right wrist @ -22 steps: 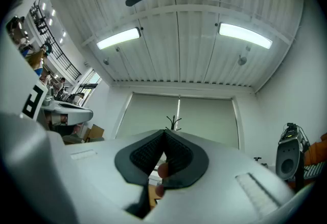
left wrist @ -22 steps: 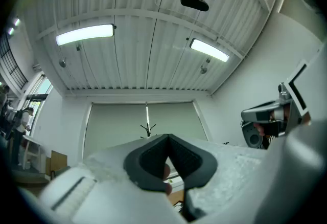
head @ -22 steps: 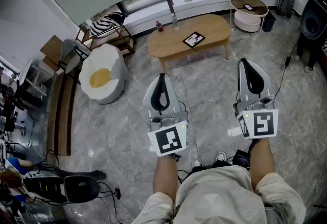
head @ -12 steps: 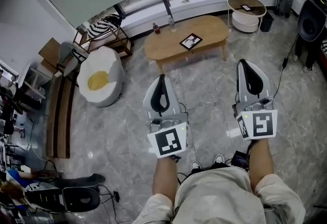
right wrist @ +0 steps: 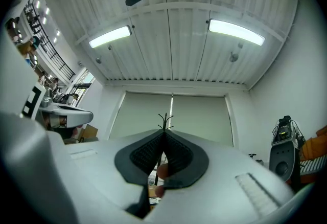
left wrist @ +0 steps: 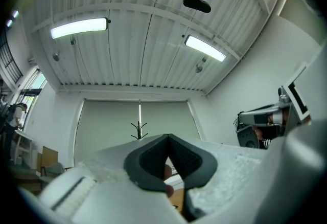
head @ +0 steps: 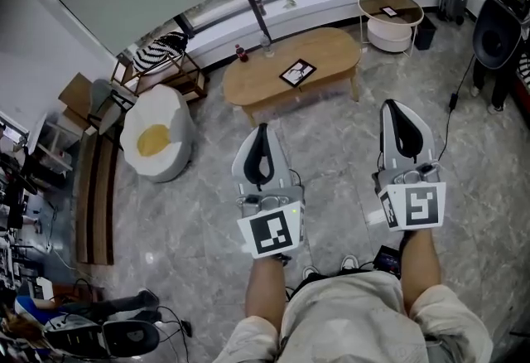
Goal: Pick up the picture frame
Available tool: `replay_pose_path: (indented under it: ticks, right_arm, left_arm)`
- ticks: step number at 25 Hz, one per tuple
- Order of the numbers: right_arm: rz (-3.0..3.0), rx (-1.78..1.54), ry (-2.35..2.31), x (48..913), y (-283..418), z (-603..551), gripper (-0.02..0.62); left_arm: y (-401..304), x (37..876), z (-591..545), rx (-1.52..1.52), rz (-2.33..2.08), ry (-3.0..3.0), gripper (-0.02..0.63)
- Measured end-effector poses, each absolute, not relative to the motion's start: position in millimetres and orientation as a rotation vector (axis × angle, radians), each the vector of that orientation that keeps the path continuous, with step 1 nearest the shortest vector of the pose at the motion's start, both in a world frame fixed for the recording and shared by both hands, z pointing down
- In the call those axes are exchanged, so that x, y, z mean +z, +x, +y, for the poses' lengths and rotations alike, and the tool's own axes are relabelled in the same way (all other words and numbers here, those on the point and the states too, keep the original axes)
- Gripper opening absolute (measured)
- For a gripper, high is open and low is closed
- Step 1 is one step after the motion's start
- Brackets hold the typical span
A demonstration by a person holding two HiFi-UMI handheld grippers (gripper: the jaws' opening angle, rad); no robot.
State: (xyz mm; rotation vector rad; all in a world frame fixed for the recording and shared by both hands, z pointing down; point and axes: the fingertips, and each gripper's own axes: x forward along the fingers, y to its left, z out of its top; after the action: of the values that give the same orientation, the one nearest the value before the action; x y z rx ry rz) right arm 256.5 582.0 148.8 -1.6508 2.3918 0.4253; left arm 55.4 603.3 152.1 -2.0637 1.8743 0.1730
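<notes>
Picture frame (head: 297, 71) on table (head: 330, 50), seen in head view only

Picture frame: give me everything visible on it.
The picture frame is a small, squarish thing with a dark border around a light picture with dark shapes; detail is too small to read. It lies flat, face up, on the oval wooden table, right of centre, turned diagonal to the table's long edge. Only the table touches it.
</notes>
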Motion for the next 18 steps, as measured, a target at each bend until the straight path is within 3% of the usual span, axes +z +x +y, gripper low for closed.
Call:
replay_pose_path:
  ticks: [18]
  right_arm:
    - [2.384, 0.406, -1.704, 168, 301, 527, 0.002]
  left_arm:
    - [93, 172, 541, 0.166, 1.896, -2.112, 0.005]
